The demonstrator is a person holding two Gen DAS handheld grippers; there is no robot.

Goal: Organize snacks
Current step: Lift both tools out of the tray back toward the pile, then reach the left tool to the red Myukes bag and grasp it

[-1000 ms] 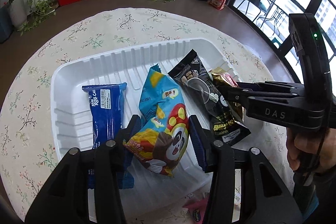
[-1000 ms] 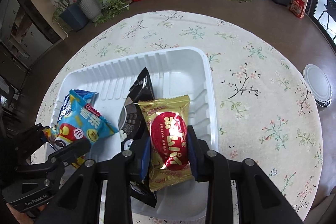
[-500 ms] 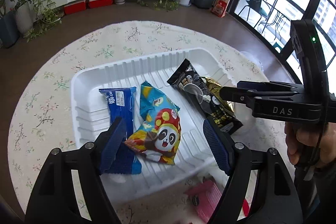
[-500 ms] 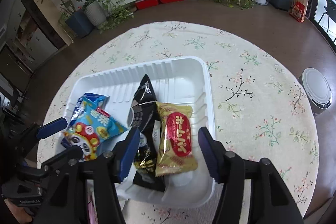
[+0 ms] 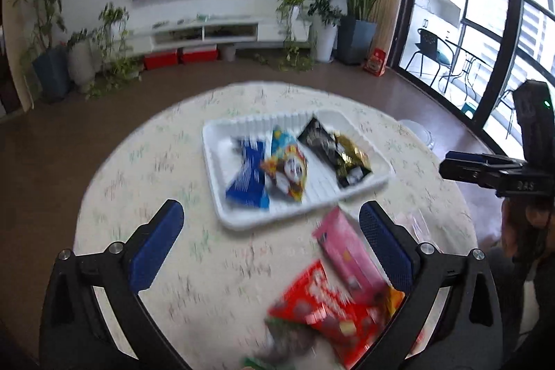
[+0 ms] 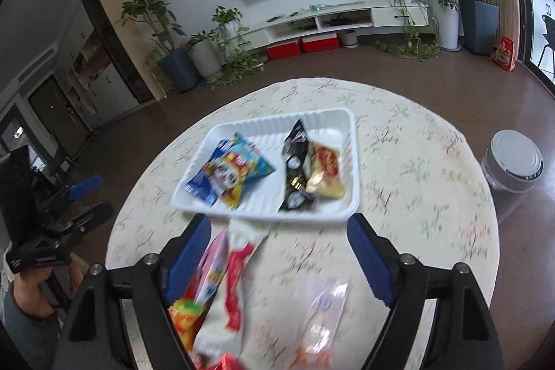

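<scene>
The left gripper [image 5: 270, 248] and right gripper [image 6: 279, 252] hung spread wide above the round table [image 6: 416, 169], their jaws having just been opening, nothing pinched between them. 4 snack packets lay in the white tray [image 6: 352, 162]; more packets [image 5: 347, 273] sat loose on the table nearby.

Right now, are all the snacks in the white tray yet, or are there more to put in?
Not yet. Four packets lie in the white tray: blue, panda, black and gold. Both grippers, left and right, have just been opening and hold nothing. Left on the table: a pink packet, a red packet, a clear one and others.
</scene>
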